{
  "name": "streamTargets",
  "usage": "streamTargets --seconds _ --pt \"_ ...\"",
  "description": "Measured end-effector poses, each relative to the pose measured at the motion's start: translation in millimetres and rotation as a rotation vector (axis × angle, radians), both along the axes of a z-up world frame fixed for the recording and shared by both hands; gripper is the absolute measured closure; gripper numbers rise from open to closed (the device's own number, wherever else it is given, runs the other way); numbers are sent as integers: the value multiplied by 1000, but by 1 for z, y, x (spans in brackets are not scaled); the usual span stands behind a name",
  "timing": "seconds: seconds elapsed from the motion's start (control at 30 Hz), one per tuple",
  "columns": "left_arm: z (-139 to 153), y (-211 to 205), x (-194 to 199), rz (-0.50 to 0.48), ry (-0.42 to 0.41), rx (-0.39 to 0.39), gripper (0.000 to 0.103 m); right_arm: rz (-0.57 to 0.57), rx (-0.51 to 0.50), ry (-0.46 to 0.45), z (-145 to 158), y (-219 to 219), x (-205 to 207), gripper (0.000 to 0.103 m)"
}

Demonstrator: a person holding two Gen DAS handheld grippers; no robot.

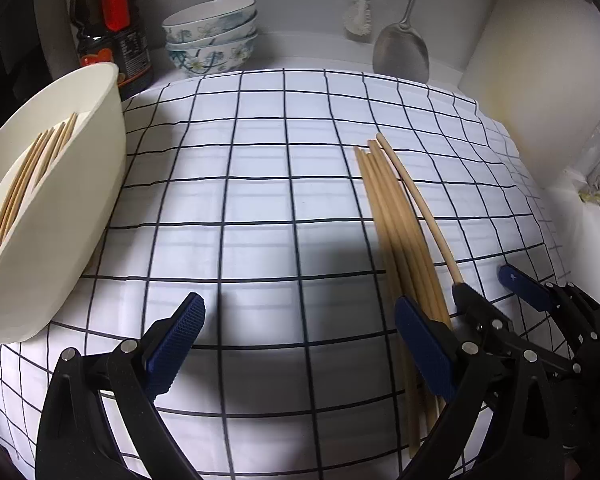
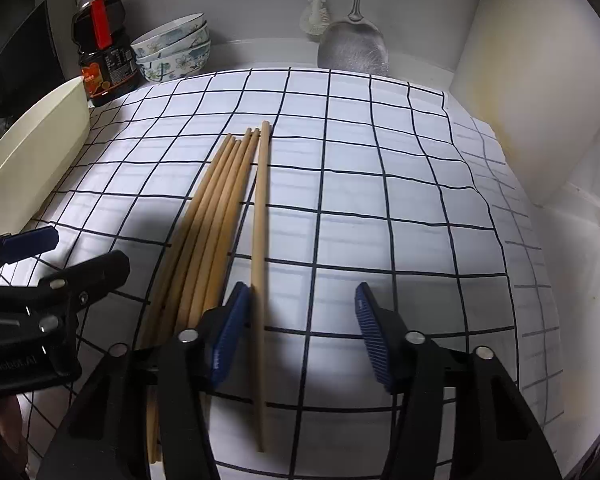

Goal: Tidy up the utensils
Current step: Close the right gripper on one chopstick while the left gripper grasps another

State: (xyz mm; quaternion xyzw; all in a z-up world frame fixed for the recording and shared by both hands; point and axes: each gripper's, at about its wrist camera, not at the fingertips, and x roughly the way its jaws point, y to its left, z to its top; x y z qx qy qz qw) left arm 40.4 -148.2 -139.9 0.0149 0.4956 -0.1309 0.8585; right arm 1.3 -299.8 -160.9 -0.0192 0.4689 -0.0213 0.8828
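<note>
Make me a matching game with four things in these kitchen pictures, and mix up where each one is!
Things:
1. loose chopsticks
2. flowered bowls
3. metal spatula
4. dark sauce bottle

Places:
A. stacked by the back wall
B. hanging on the wall
C. lying on the checked cloth
D. behind the cream tub, back left corner

Pairs: 1-C, 2-A, 3-B, 4-D

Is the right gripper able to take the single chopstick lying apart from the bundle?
Probably yes. The single chopstick already lies between the right gripper's open fingers, beside the left one. The bundle stays outside, and nothing blocks it.
</note>
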Motion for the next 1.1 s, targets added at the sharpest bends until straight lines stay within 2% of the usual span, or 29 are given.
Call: streamTargets --seconds 0.07,0.17,0.37,0.63,0.73,0.77,0.83,1.03,1.1 --pt "-1 -3 0 -7 -1 -1 9 2 12 -6 0 -3 0 74" --pt "-2 -9 -1 -21 -5 1 9 -6 18 -11 0 -7 -1 92" --pt "-8 -17 -2 -35 3 22 9 -35 18 -15 0 -19 -7 94" --pt "-16 -27 -8 -57 -9 97 13 -58 20 -16 0 -30 -15 94" --pt "-14 -28 -8 -60 -21 95 20 -56 21 -20 0 -30 -15 92" --pt "-13 -29 -8 -62 -29 94 25 -55 23 -21 1 -30 -15 86" --pt "-12 -30 -8 -69 -42 91 35 -51 21 -22 1 -30 -15 79" --pt "-9 -35 -9 -91 -57 81 64 -49 11 -23 0 -31 -7 79" --pt "-8 -37 -9 -96 -57 76 79 -44 10 -27 -1 -30 -5 79"
